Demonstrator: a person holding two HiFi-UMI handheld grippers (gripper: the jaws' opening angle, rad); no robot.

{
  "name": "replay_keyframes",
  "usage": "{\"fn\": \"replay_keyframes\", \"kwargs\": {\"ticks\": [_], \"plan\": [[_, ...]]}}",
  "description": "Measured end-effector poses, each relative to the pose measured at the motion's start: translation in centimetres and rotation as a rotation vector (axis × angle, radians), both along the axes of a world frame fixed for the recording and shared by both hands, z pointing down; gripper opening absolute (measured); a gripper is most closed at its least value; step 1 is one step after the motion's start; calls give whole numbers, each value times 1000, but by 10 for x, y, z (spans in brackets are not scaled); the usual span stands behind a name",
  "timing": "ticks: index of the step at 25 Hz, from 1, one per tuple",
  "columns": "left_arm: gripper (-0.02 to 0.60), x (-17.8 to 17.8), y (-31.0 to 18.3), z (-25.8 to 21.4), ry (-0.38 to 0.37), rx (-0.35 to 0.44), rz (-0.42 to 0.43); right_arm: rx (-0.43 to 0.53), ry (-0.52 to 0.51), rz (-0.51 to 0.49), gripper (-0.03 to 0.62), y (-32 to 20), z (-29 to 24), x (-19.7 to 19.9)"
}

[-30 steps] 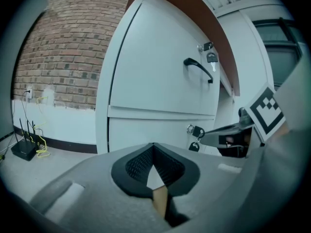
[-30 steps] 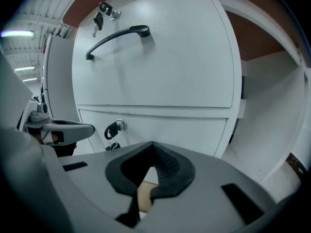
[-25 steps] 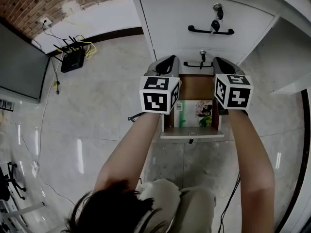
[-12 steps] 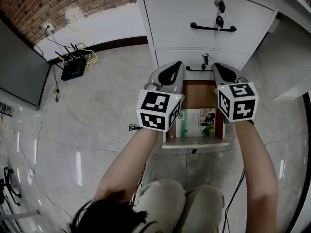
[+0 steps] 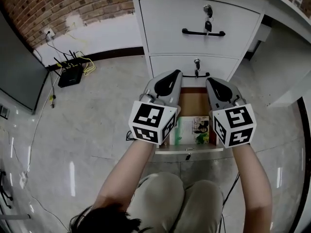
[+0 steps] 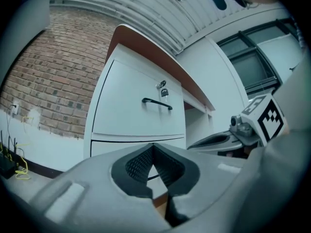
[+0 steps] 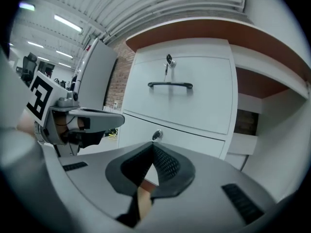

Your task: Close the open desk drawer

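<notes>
The left forearm (image 5: 129,169) and right forearm (image 5: 250,178) stretch forward, parallel. The left gripper (image 5: 170,77) sits just beside the right gripper (image 5: 215,85), both with fingers pressed together, empty.

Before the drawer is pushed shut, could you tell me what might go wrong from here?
The left tongs and right tongs hang shut over the open drawer, not at its front; shoving from there could trap them under the drawer above. The key in that upper lock sits just past their tips and could be knocked.

- Bright, even indoor light; white glare streaks lie on the glossy floor (image 5: 73,130) in the head view.
- Ceiling strip lights (image 7: 68,22) glow in the right gripper view.
- The 2 gripper views bulge, with black corners.
- Left tongs (image 6: 153,147) and right tongs (image 7: 153,147) look soft near the lens.
</notes>
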State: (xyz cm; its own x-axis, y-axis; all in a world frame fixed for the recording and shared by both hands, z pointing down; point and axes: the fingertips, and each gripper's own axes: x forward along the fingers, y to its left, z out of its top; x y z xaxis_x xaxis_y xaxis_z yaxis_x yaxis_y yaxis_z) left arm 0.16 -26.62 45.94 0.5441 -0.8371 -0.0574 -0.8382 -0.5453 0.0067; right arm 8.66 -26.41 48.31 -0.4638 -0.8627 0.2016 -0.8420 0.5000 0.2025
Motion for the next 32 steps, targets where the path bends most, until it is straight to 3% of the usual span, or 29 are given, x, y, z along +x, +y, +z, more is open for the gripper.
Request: {"fn": "replay_keyframes", "kwargs": {"ticks": [3, 7, 11, 15, 21, 25, 32], "plan": [[5, 4, 15, -5, -5, 11, 13, 21, -42, -11, 11, 20, -10, 6], [5, 12, 39, 2, -102, -10, 78, 22, -98, -19, 11, 46, -12, 14], [5, 13, 57, 10, -74, -39, 128, 41, -82, -47, 11, 68, -13, 14], [5, 10, 74, 29, -107, -50, 164, 4, -82, -108, 11, 89, 5, 9], [5, 4, 91, 91, -178, -159, 215, -145, -31, -182, 11, 112, 74, 7], [5, 9, 110, 131, -240, -237, 295, -278, 5, -232, 11, 124, 122, 9], [5, 13, 140, 194, -288, -457, 402, -567, 8, -319, 11, 155, 187, 9]]}}
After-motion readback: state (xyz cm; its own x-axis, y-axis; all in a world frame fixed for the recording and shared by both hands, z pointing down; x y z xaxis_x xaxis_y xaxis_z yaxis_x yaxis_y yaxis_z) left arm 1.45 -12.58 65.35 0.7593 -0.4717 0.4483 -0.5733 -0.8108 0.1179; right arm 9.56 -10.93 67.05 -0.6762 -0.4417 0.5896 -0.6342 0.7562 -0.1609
